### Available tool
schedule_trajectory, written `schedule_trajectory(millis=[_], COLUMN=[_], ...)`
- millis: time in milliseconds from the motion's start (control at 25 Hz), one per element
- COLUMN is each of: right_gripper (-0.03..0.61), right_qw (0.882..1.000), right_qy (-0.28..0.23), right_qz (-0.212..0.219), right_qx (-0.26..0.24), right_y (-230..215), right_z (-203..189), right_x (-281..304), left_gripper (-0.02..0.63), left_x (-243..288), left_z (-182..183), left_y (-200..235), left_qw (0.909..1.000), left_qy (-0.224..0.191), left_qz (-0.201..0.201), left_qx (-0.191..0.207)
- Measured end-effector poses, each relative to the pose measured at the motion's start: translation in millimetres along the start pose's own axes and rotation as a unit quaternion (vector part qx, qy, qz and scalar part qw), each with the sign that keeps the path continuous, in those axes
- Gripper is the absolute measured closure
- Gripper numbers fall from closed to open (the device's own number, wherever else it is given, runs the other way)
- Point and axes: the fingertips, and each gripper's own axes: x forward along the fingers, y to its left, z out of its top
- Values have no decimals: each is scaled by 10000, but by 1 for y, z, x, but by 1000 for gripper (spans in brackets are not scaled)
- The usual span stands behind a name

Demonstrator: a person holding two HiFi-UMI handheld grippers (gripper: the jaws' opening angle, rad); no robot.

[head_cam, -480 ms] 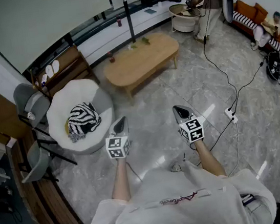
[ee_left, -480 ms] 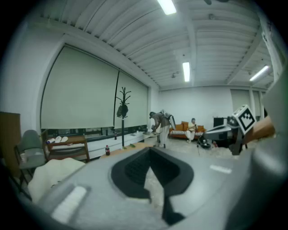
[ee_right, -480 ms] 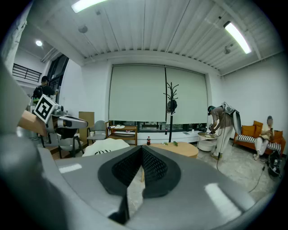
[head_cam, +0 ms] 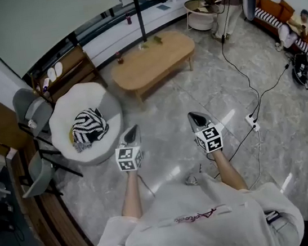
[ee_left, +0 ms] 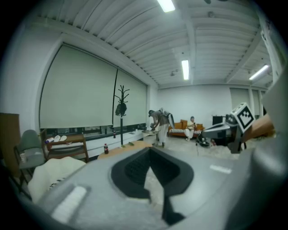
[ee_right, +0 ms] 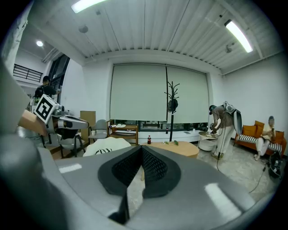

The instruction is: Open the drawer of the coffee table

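The left hand-held gripper [head_cam: 134, 128] and the right hand-held gripper [head_cam: 193, 116] are held side by side above the marble floor [head_cam: 164, 112], both pointing toward the low oval wooden counter [head_cam: 153, 60]. In the left gripper view, the jaws of the left hand-held gripper [ee_left: 150, 149] are pressed together with nothing between them. In the right gripper view, the jaws of the right hand-held gripper [ee_right: 140, 148] are likewise together and empty.

The counter stands well apart from both hand-held grippers, across open floor. Its drawer cannot be made out in any view. A dark bottle [head_cam: 119, 57] stands upright near the counter's left end.

A white round chair [head_cam: 82, 95] holding a striped cushion [head_cam: 89, 127] sits to the left of the left hand-held gripper. A power strip [head_cam: 251, 121] lies on the floor to the right.
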Motion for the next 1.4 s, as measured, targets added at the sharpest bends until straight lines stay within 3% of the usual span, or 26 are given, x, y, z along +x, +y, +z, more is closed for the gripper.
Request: schedule_trajectory(millis=[480,1400], right_gripper=[574,574], right_qw=[10000,9997], right_qy=[-56,-77], right_qz=[30,224], right_qx=[38,-62], right_y=[-16,-85], right_z=[0,-22], right_x=[-9,-36], left_gripper=[614,614], left_x=[10,59], left_z=[11,3], left_y=[-19,-107], left_qw=[10000,9999], left_qy=[-31,96], left_qz=[20,-46], left_qx=[43,55])
